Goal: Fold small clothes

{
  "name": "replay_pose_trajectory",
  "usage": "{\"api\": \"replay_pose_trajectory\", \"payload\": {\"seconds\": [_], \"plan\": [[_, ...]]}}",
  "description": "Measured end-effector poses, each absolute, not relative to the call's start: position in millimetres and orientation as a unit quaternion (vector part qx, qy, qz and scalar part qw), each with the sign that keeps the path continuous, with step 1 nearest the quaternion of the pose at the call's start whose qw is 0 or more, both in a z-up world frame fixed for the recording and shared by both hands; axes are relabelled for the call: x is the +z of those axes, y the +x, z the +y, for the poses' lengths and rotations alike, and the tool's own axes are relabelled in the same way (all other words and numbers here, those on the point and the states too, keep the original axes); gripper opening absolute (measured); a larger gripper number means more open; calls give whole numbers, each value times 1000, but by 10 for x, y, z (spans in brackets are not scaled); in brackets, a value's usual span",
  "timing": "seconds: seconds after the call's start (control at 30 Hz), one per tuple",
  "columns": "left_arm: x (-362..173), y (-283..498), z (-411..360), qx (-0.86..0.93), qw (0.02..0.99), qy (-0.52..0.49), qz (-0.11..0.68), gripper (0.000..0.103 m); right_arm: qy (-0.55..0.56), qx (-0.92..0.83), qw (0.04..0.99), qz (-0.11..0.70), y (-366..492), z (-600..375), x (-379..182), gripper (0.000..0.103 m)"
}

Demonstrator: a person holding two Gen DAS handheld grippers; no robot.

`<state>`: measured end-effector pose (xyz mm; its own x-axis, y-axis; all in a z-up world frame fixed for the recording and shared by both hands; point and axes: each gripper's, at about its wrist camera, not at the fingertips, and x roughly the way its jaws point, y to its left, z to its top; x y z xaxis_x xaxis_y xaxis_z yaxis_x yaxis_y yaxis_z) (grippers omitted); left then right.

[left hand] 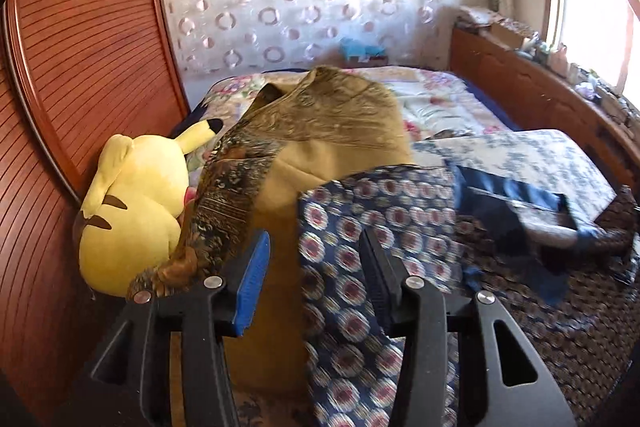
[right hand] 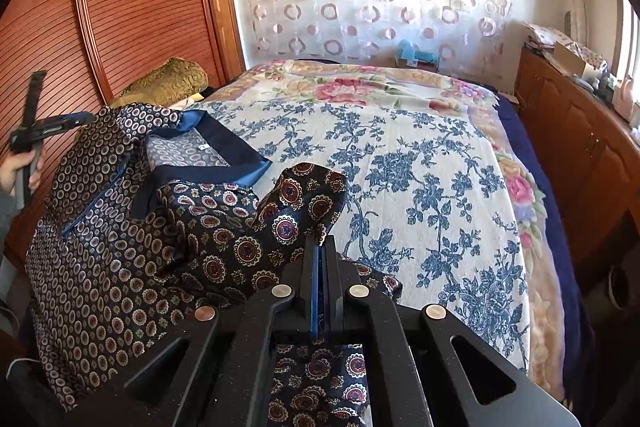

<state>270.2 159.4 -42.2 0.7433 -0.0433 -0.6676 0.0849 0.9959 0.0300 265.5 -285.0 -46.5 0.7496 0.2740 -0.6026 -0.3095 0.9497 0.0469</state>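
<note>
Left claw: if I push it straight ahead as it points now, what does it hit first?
Probably the navy medallion-print garment draped between the open left claw fingers, or the mustard cushion just behind; depth is unclear.

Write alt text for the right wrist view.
The right gripper is shut on a dark medallion-print cloth, lifting a fold of it above a bed covered by a blue-floral sheet. A navy-collared patterned shirt lies to the left, where the left gripper shows at the edge.

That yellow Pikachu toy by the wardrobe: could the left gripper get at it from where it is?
Probably yes. The left gripper has its jaws open and empty, and the Pikachu toy sits just to its left, though the gold patterned cloth drapes against its near side.
</note>
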Motion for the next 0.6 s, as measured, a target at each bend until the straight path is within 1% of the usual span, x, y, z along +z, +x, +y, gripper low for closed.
{"api": "replay_pose_trajectory", "payload": {"seconds": [0.03,0.07,0.1,0.13,0.17,0.2,0.27,0.33,0.5,0.6], "plan": [[-443,2733,1608,-36,933,24,357,46,-26,157,935,317,2660,-2851,-464,1],[-463,2771,1630,-40,932,12,360,38,-25,158,935,317,2668,-2847,-469,1],[-497,2810,1652,-43,929,-2,369,25,-24,159,935,316,2673,-2847,-474,1],[-531,2844,1673,-47,924,-16,378,18,-23,160,935,315,2677,-2848,-473,1],[-555,2866,1689,-47,922,-24,385,8,-22,161,935,314,2677,-2845,-467,1],[-564,2862,1688,-40,920,-24,388,4,-21,162,936,313,2677,-2844,-463,1],[-539,2794,1634,-38,921,-16,388,2,-20,164,936,310,2669,-2841,-455,1],[-442,2614,1542,-40,930,7,365,2,-16,169,936,307,2633,-2845,-442,1],[-61,1928,1360,-71,949,27,304,2,-5,177,939,294,2435,-2887,-377,1],[103,1414,1377,-89,956,20,278,2,6,183,943,279,2195,-2950,-325,1]]}}
